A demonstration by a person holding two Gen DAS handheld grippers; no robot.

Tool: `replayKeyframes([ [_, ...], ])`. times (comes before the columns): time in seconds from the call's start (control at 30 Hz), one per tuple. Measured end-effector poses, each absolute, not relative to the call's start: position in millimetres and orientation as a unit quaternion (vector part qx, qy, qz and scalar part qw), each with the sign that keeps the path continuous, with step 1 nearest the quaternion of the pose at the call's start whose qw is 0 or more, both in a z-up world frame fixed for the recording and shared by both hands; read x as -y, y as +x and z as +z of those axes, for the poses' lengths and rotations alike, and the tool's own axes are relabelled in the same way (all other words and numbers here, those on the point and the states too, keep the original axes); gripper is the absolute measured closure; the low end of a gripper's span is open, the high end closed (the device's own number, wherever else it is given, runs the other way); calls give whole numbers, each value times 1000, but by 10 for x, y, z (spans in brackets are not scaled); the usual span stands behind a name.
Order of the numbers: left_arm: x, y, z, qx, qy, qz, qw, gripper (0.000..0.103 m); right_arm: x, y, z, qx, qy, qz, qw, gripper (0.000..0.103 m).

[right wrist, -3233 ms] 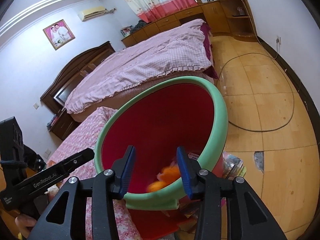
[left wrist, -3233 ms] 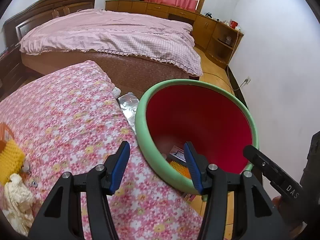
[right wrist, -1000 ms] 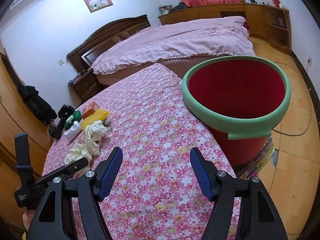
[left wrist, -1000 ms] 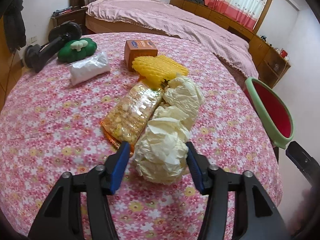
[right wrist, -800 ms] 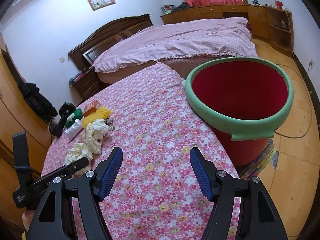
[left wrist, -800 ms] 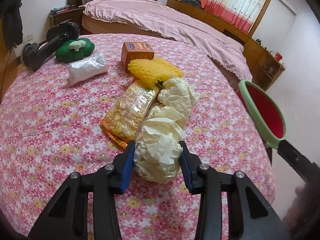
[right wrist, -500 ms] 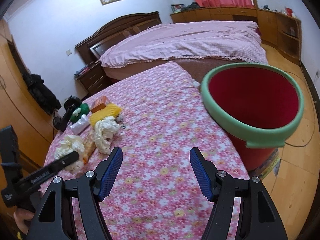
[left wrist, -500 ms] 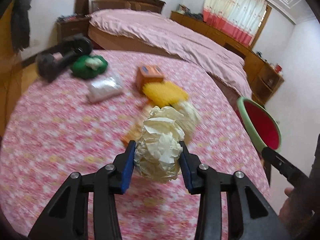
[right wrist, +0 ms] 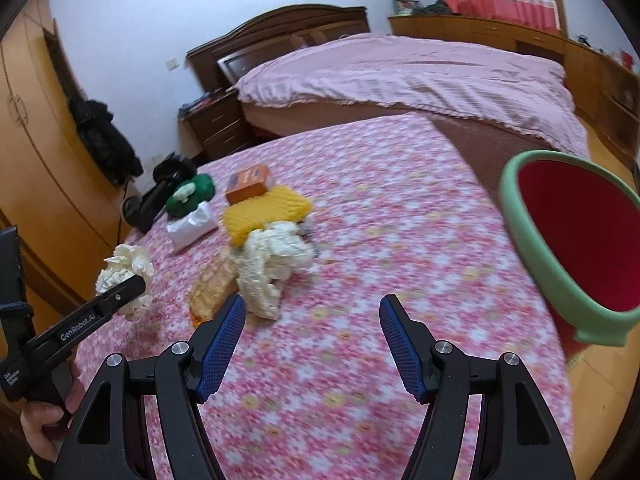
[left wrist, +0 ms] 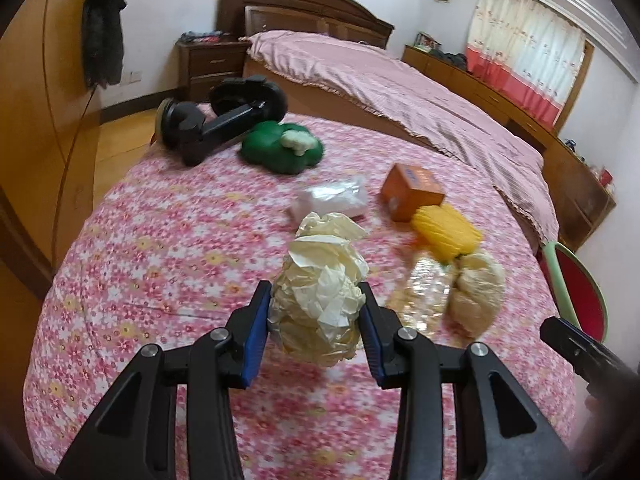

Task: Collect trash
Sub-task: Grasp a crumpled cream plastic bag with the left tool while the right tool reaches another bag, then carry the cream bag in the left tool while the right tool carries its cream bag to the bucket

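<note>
Both wrist cams looked down-forward along their fingers, close over the floral table (left wrist: 160, 248), bed (right wrist: 400, 72) at 12 o'clock, sharing table clutter and the red bin (right wrist: 576, 240).

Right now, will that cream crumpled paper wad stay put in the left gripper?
The cream crumpled paper wad looks light and squashy, so it probably holds. It bulges past the left gripper, so loose folds may shift or snag.

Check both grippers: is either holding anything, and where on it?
The left gripper clamps a crumpled paper wad across its sides. The right gripper is open, empty.
</note>
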State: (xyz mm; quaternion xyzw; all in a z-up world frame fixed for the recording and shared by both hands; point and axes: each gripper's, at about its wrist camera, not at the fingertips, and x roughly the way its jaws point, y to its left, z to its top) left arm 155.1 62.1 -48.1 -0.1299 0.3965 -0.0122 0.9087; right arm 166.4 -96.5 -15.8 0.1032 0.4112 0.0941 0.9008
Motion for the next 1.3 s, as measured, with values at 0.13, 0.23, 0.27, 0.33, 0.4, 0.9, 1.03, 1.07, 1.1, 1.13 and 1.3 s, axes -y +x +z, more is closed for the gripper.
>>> replayKeyframes([
  [0.13,-683,1596,-568,-402,-141,-8,905,61,771,1809,-264,-424,92,111,894,32],
  [0.23,-721,1612,-618,-404,-145,-7,903,61,669,1899,-355,-432,91,121,889,32],
  [0.27,-731,1622,-635,-404,-146,-7,903,61,642,1924,-381,-434,92,123,888,33],
  [0.33,-754,1651,-674,-406,-148,-6,902,61,592,1983,-439,-441,91,125,884,47],
  [0.4,-776,1666,-711,-409,-153,-7,900,61,561,2023,-491,-446,92,125,881,53],
  [0.9,-758,1642,-749,-408,-161,-19,899,61,631,1982,-596,-451,113,119,877,88],
  [1.03,-737,1593,-714,-408,-162,-23,898,61,662,1854,-541,-445,116,124,879,89],
  [1.07,-730,1577,-702,-407,-162,-24,899,61,671,1828,-528,-443,117,124,880,89],
  [1.1,-721,1557,-683,-406,-162,-26,899,61,683,1802,-513,-442,119,124,881,89],
  [1.13,-713,1542,-668,-404,-162,-27,900,61,703,1773,-500,-441,122,124,881,89],
  [1.3,-664,1445,-576,-396,-161,-35,903,61,751,1644,-433,-436,128,123,882,89],
])
